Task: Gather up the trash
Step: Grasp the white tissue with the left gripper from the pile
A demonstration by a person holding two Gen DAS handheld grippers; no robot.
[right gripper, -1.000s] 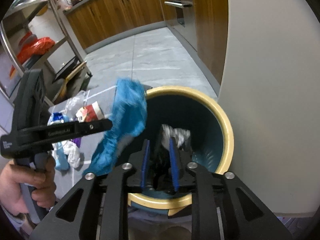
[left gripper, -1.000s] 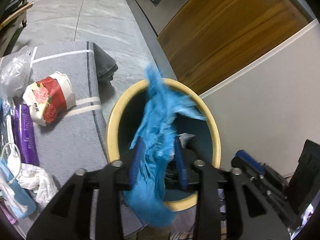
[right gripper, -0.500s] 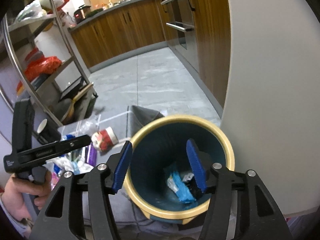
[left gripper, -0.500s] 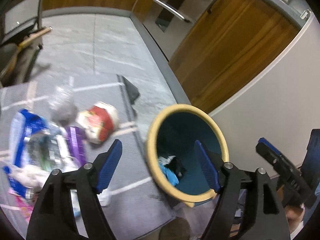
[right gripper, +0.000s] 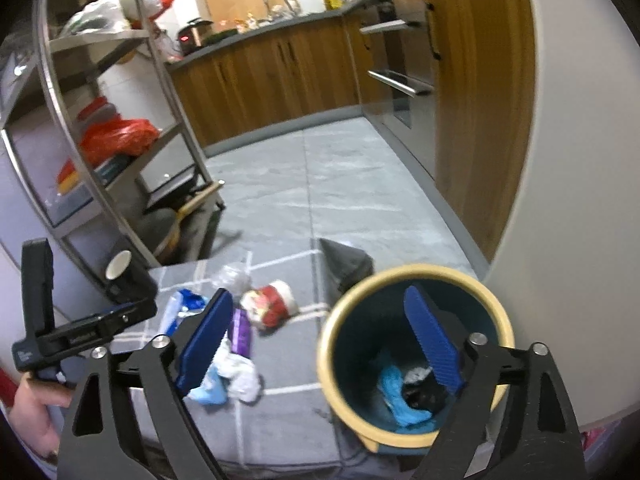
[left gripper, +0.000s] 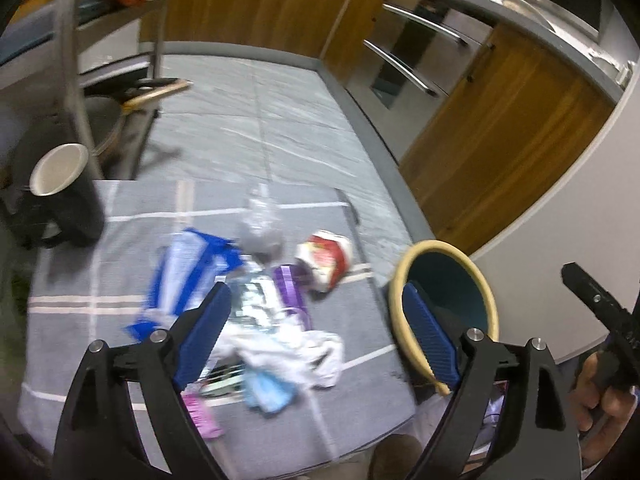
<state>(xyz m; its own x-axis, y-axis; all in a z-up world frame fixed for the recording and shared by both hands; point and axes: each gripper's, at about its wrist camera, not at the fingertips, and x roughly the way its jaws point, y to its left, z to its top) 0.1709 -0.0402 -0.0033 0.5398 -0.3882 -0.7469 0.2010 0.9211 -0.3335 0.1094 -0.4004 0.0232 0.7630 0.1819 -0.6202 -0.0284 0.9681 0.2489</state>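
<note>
A teal bin with a yellow rim (right gripper: 412, 276) (left gripper: 404, 276) stands at the right edge of a grey mat. Blue cloth (right gripper: 394, 394) and dark scraps lie inside it. On the mat lie a red and white paper cup (left gripper: 328, 258) (right gripper: 272, 304), a purple wrapper (left gripper: 290, 290), a blue and white bag (left gripper: 188, 272), white tissue (left gripper: 296, 350) and a clear plastic bag (left gripper: 260, 224). My left gripper (left gripper: 316, 334) is open and empty above the trash pile. My right gripper (right gripper: 320, 344) is open and empty above the bin's left rim.
A grey striped mat (left gripper: 80, 304) covers the floor here. A metal shelf rack (right gripper: 100, 120) stands at the left, with a white-lined cup on a black object (left gripper: 60, 172) beside it. Wooden cabinets (left gripper: 500, 128) and a white wall (right gripper: 568, 200) run along the right.
Both grippers opened and dropped the blue cloth and dark scraps into the bin. Both then rose and pulled back; the left swung left over the trash pile.
</note>
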